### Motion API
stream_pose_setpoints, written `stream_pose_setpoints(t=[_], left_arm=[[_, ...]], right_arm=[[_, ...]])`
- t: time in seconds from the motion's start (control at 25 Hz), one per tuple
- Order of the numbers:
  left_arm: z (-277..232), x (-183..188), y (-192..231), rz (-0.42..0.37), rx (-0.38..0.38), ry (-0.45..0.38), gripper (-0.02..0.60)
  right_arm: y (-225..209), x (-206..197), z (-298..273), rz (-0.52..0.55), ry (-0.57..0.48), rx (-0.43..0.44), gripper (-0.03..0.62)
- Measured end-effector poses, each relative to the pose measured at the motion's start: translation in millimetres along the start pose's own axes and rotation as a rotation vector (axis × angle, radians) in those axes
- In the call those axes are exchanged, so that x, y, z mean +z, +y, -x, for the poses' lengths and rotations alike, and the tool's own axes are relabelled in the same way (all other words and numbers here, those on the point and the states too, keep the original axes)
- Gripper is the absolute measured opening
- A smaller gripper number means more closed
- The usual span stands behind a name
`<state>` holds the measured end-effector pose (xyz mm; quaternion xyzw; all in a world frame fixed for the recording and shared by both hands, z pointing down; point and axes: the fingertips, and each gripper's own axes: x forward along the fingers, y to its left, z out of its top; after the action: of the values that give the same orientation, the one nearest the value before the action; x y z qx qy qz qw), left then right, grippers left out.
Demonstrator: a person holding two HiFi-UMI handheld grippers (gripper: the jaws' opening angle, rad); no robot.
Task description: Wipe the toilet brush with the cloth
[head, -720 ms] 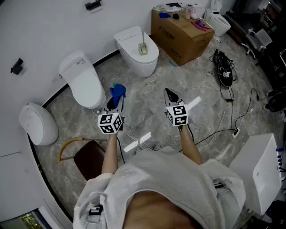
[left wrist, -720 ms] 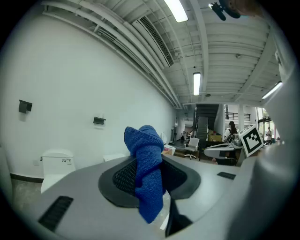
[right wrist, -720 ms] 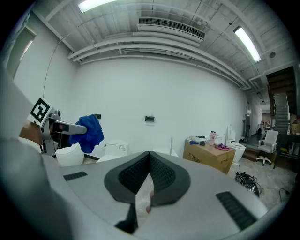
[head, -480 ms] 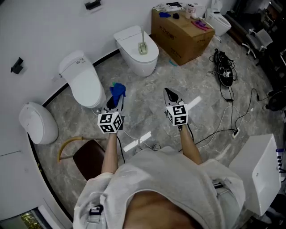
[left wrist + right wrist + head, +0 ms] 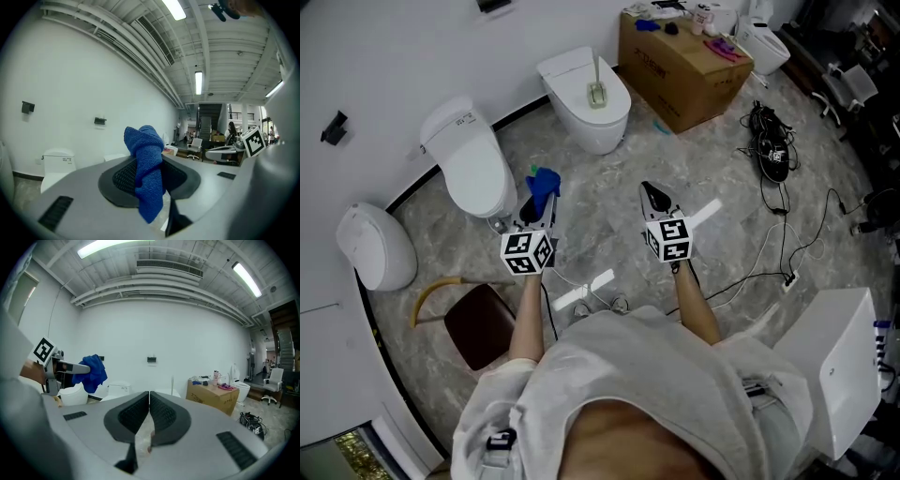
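Well short of the toilet brush (image 5: 597,86), your left gripper (image 5: 537,208) clamps the cloth (image 5: 545,183) ready for wiping, your right gripper (image 5: 653,198) pressed together, empty, free to lift it.

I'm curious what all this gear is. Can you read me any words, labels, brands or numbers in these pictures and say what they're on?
Cardboard box: dark print on its side, too blurred to read.
Toilet tank: a small label on top, too small to read.
Marker cubes: black-and-white square patterns only, no words.
No other text can be made out in any view.
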<state>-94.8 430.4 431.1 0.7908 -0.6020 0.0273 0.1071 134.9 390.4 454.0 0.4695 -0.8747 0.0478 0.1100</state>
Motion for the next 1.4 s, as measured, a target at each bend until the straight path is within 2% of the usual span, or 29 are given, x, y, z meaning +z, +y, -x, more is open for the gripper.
stream_pose_setpoints(t=[0.32,0.72,1.12,1.4], left_arm=[[-9.8,-8.6,-22.7,-0.008,0.010,0.011,0.127],[-39.5,-13.8,-21.5,-0.003,0.001,0.019,0.127],[-118.5,-5.9,16.6,0.012,-0.049,0.017,0.127],[-189.0,18.5,69.7,0.025,-0.076,0.013,0.127]], right_arm=[[-23.4,-8.7,3.9,0.001,-0.002,0.007,0.032],[-37.7,-13.3,-15.6,0.016,0.010,0.004,0.032],[-59.0,-4.2,-85.6,0.034,0.032,-0.017,0.032],[-74.1,28.3,-168.1,0.058,0.041,-0.036,0.032]])
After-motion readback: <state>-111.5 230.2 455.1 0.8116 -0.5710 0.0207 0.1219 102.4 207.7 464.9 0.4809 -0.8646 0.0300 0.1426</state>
